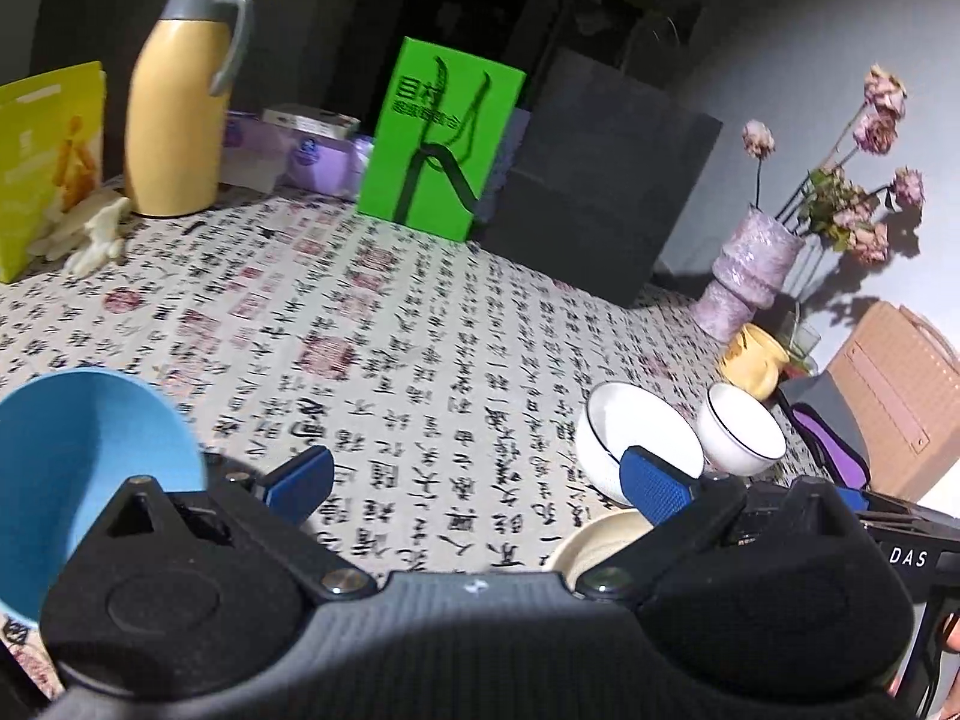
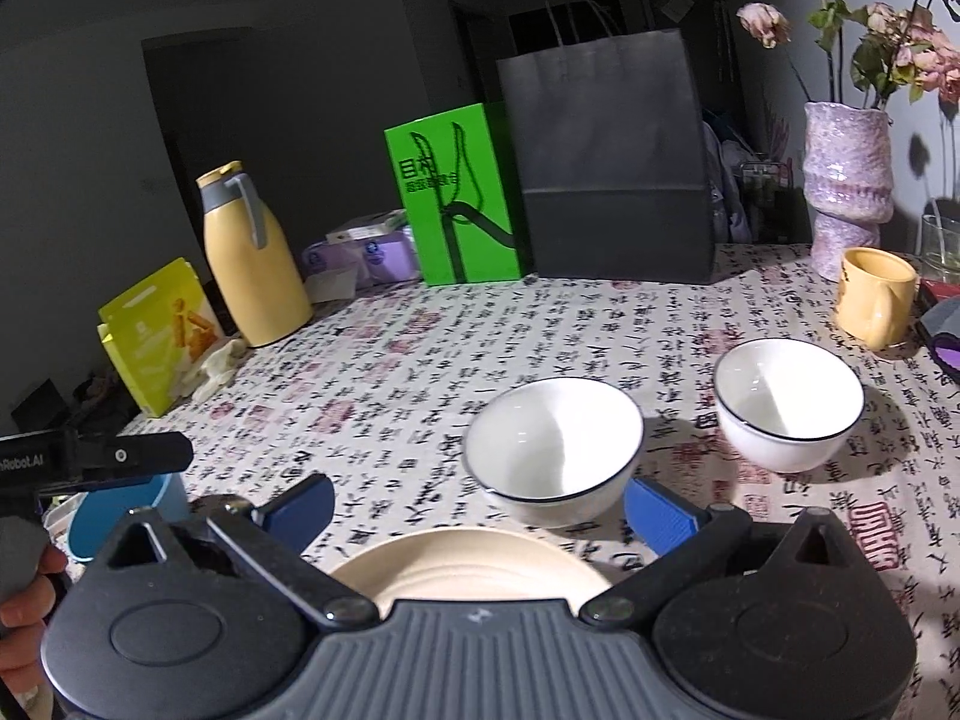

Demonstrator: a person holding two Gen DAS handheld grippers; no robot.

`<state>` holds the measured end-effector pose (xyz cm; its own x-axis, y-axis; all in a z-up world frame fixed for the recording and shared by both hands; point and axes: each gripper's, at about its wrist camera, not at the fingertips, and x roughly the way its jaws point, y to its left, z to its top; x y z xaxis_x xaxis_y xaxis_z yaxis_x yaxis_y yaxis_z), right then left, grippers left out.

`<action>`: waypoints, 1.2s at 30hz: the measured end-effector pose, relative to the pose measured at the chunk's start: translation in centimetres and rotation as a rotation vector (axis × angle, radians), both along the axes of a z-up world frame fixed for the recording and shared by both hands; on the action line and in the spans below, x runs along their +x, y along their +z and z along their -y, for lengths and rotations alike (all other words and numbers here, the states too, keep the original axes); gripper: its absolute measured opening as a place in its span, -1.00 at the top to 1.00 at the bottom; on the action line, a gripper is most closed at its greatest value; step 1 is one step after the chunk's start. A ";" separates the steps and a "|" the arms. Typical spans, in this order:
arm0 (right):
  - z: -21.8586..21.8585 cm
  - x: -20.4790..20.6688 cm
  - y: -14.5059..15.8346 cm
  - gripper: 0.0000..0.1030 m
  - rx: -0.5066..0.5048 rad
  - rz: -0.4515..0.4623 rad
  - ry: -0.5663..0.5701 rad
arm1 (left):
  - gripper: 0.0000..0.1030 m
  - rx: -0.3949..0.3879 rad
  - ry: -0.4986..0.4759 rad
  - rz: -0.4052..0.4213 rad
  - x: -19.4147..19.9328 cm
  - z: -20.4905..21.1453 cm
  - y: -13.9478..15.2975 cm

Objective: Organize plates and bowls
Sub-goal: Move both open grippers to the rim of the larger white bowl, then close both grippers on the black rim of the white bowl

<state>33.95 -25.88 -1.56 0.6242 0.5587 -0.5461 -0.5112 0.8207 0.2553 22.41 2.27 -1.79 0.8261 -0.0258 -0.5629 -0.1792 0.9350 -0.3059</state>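
Observation:
Two white bowls with dark rims sit on the calligraphy tablecloth: a nearer one (image 2: 555,450) (image 1: 636,441) and a farther one (image 2: 789,405) (image 1: 744,429). A cream plate (image 2: 468,564) (image 1: 600,543) lies just below my right gripper (image 2: 477,510), which is open with nothing between its blue pads. A blue bowl (image 1: 78,480) (image 2: 120,510) sits at the left, beside my left gripper (image 1: 474,480), which is open and empty above the cloth. The other gripper's black body (image 2: 90,459) shows at the left edge of the right wrist view.
At the back stand a yellow jug (image 1: 180,102), a green bag (image 1: 438,138), a black paper bag (image 2: 606,156), a yellow pouch (image 2: 156,330) and purple packets (image 1: 312,150). A purple vase (image 2: 846,180) with dried flowers, a yellow mug (image 2: 873,294) and a tan basket (image 1: 894,396) are at the right.

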 end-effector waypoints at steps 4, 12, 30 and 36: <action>0.9 1.2 -0.3 -1.00 -0.015 -0.001 -0.007 | -1.00 0.013 -0.026 -0.025 1.8 1.4 -0.2; 1.7 4.4 -1.0 -0.96 -0.046 -0.021 0.005 | -1.00 0.041 -0.055 -0.081 5.8 4.1 -0.7; -0.1 12.8 -4.6 -0.15 -0.159 -0.211 0.047 | -0.97 0.063 -0.014 -0.311 15.3 7.3 -3.6; -1.3 14.8 -5.7 0.13 -0.195 -0.266 0.056 | -0.77 0.083 -0.004 -0.364 17.7 8.1 -4.3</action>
<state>48.72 -24.59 -7.31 0.4164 0.4568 -0.7861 -0.4933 0.8398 0.2267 40.08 -5.86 -6.14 0.5711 0.0299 -0.8203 -0.2589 0.9549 -0.1454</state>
